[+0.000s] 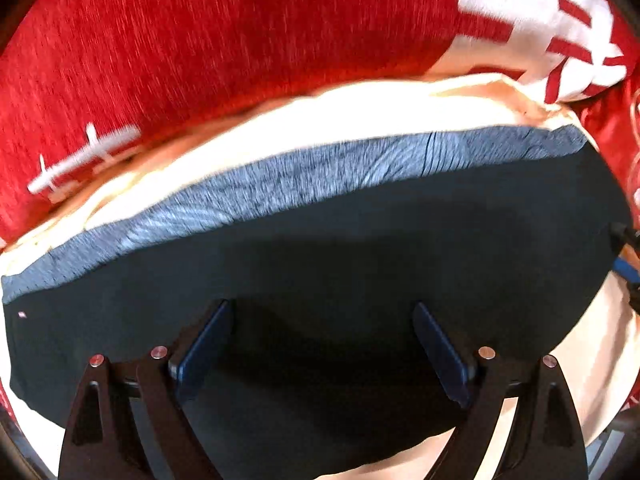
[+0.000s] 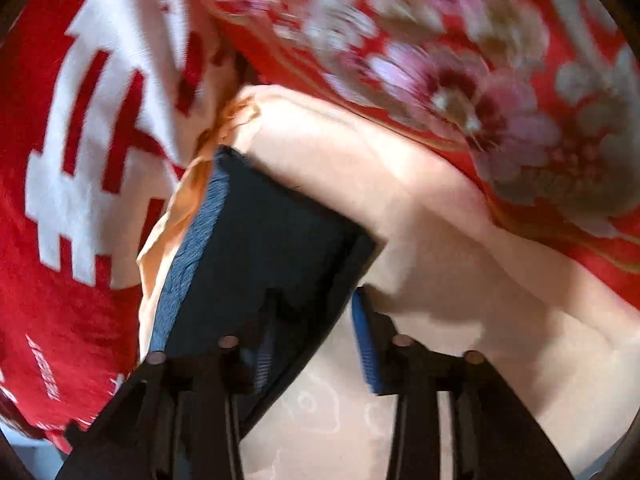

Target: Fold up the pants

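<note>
Both grippers are hovering over the dark pants (image 1: 320, 240): the left gripper (image 1: 322, 344) is spread above them, the right gripper (image 2: 316, 320) is straddling their edge, open.

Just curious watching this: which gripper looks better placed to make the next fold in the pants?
Probably the left gripper: it sits open, squarely over the pants. The right gripper, also open, only straddles their corner edge.

text: none legible | red blanket (image 2: 60, 240) | white markings blurred, unreadable
</note>
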